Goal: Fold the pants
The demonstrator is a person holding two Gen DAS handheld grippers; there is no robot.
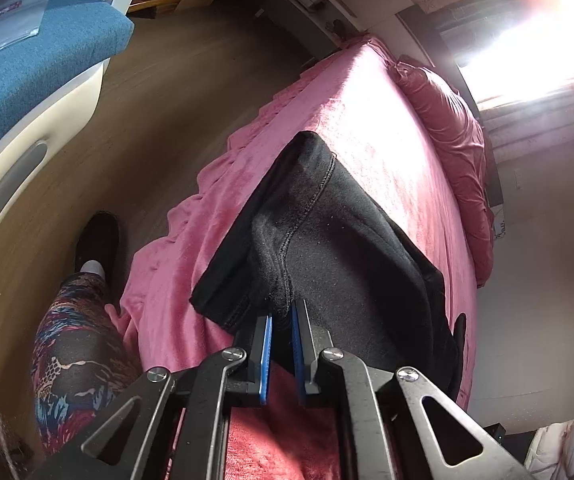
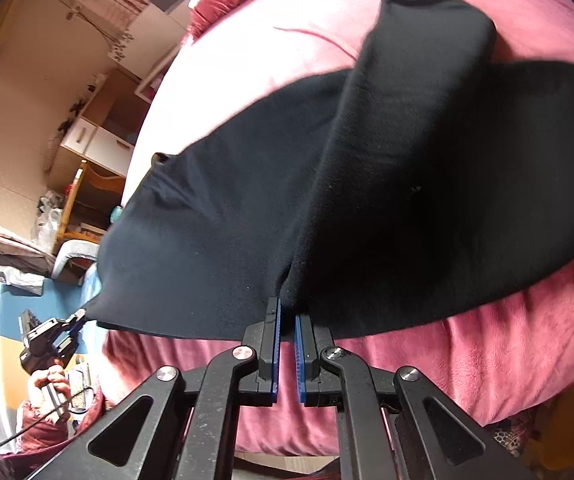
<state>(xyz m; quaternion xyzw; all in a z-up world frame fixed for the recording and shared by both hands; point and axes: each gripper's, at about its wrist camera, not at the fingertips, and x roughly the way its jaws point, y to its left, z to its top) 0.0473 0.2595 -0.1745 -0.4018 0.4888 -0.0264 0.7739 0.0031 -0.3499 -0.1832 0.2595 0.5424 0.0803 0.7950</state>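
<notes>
Black pants (image 1: pixel 327 240) lie across a pink blanket-covered bed (image 1: pixel 367 120). My left gripper (image 1: pixel 282 314) is shut on a bunched seam edge of the pants near the bed's near side. In the right wrist view the pants (image 2: pixel 327 200) spread wide and lifted, one leg (image 2: pixel 427 60) stretching away over the bed (image 2: pixel 247 60). My right gripper (image 2: pixel 287 312) is shut on a fold of the black cloth. The left gripper (image 2: pixel 77 318) appears far left, pinching the pants' corner, held by a hand (image 2: pixel 47 380).
A person's patterned legging (image 1: pixel 75 352) and black shoe (image 1: pixel 97 240) stand on the wooden floor (image 1: pixel 167 100) left of the bed. A blue-topped white unit (image 1: pixel 27 80) is at far left. A pink pillow (image 1: pixel 447 120) lies at the bed's head. Shelves and a desk (image 2: pixel 87 152) stand beyond.
</notes>
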